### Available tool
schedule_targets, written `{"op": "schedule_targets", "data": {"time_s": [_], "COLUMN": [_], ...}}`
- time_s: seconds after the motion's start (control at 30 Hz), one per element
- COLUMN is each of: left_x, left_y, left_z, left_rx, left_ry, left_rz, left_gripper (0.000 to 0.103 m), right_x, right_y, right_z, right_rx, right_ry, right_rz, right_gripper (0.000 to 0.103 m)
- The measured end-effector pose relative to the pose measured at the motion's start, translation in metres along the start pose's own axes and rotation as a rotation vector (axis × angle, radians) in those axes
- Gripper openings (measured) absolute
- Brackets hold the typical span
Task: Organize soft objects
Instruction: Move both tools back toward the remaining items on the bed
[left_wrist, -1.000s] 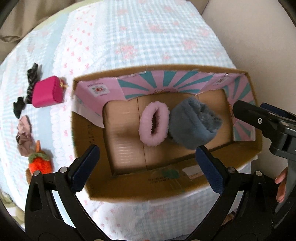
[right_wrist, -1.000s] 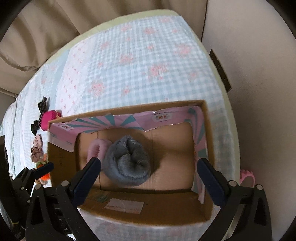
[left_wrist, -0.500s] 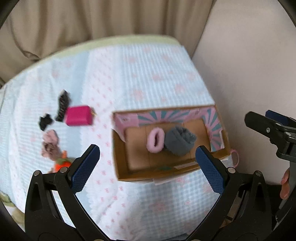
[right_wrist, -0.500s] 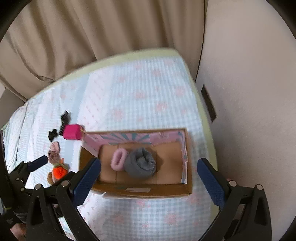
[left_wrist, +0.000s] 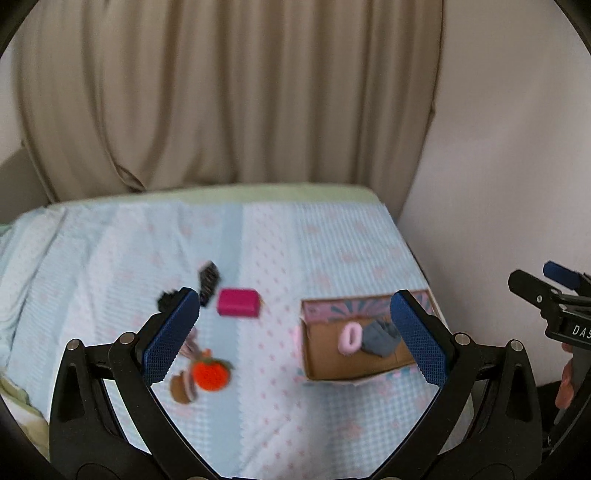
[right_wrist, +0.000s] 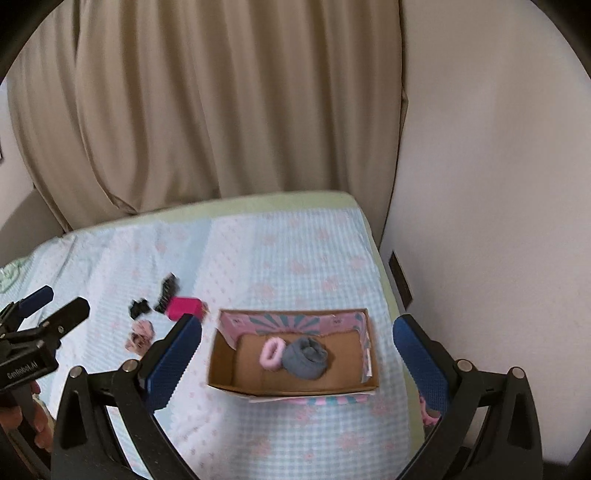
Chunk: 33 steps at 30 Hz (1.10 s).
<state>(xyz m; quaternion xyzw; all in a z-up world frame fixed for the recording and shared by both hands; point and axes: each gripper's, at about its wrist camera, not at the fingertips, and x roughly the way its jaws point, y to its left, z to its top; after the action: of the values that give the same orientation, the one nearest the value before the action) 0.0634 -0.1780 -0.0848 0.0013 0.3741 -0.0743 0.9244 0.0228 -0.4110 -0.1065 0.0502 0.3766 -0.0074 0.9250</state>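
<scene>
An open cardboard box (right_wrist: 295, 390) with a pink and teal lining lies on the bed and holds a pink fluffy ring (right_wrist: 271, 353) and a rolled grey sock (right_wrist: 306, 356); the box also shows in the left wrist view (left_wrist: 332, 363). Left of it lie a magenta pouch (left_wrist: 238, 302), black hair clips (left_wrist: 208, 281), a dusty pink scrunchie (right_wrist: 139, 334) and an orange knitted toy (left_wrist: 209, 373). My left gripper (left_wrist: 295, 339) and right gripper (right_wrist: 297, 363) are both open, empty and well above the bed.
The bed has a light blue and pink patterned cover (right_wrist: 295, 258). A beige curtain (right_wrist: 203, 110) hangs behind it and a white wall (right_wrist: 498, 221) runs along its right side. A pink item (right_wrist: 426, 411) lies at the bed's right edge.
Both grippers have pulled back and up from just over the box, so the whole bed and curtain now show. The ring and sock stay in the box.
</scene>
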Motion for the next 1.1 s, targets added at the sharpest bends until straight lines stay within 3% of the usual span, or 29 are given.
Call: {"op": "schedule_targets", "data": {"time_s": [0.17, 0.53, 0.8, 1.1], "left_x": [-0.060, -0.116, -0.095, -0.018], "left_y": [0.028, 0.095, 0.171, 0.259], "left_z": [-0.004, -0.041, -0.066, -0.101], "left_rx": [-0.017, -0.081, -0.083, -0.049], "left_ry": [-0.116, -0.195, -0.137, 0.020], "left_rz": [0.030, 0.102, 0.059, -0.040], "left_gripper": [0.103, 0.103, 0.103, 0.103], "right_x": [-0.035, -0.048, -0.021, 0.073], "right_y": [0.020, 0.067, 0.154, 0.240], "right_z": [-0.007, -0.016, -0.026, -0.057], "right_rx": [0.000, -0.037, -0.055, 0.013], "right_ry": [-0.079, -0.141, -0.114, 0.026], "right_rz": [0.003, 0.108, 0.182, 0.212], "right_gripper": [0.103, 0.103, 0.103, 0.103]}}
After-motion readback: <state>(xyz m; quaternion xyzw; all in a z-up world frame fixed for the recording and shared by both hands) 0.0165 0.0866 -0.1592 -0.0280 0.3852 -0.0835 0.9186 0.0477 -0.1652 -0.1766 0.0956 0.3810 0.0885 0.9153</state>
